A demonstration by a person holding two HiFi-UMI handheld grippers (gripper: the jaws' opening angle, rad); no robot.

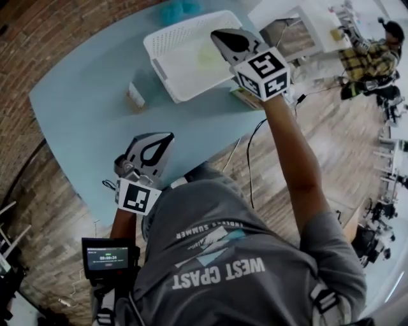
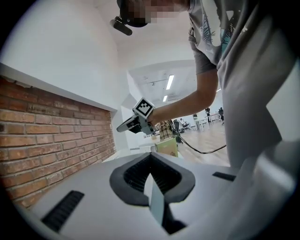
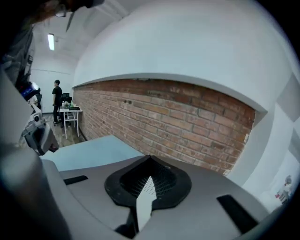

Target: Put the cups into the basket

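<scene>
Your right gripper (image 1: 224, 37) hangs over the white perforated plastic basket (image 1: 153, 47), jaws pressed together and empty. Your left gripper (image 1: 159, 145) has its jaws together too. One translucent cup (image 1: 135, 95) stands on the light blue bench (image 1: 76, 121), just beside the basket.

My right tool (image 1: 217, 34) covers the near right corner of the white basket (image 1: 167, 48), so that stretch of rim is lost to me. Just left of the tool, inside the basket, a pale yellow-green patch (image 1: 209, 56) is too blurred to name. Under the tool a box (image 1: 245, 97) shows only an edge. Beyond the tool, teal things (image 1: 178, 9) are cut by the frame's top. Well left of the tool, a small smeared thing (image 1: 135, 95) stands on the worktop (image 1: 76, 108).
</scene>
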